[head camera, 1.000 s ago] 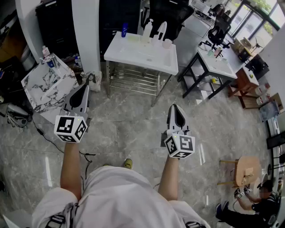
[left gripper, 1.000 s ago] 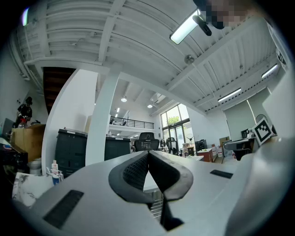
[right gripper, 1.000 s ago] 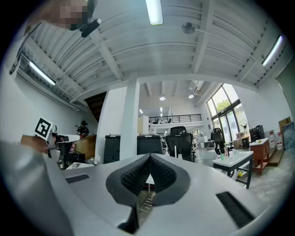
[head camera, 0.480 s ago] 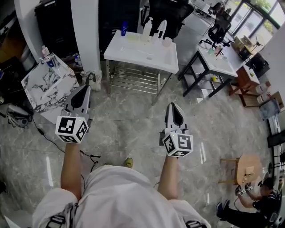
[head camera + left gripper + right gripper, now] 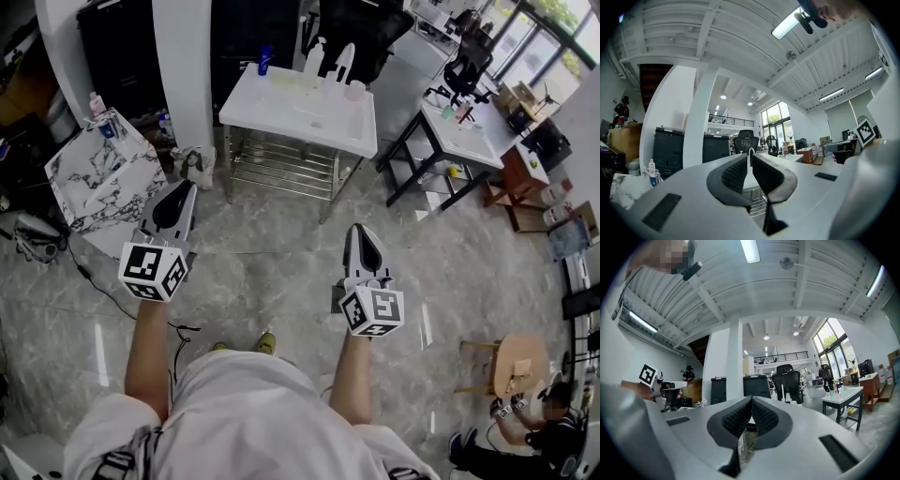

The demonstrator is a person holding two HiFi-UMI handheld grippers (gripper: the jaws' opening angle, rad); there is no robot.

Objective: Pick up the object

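Left hand-held gripper (image 5: pixel 176 199) clenched, nothing between jaws, held above floor (image 5: pixel 262 272). White surface (image 5: pixel 300 122) ahead, well apart from both grippers; bottles (image 5: pixel 312 56) upright along its far edge. Right hand-held gripper (image 5: pixel 364 242) likewise clenched, empty, above floor. Which object is meant: cannot tell.
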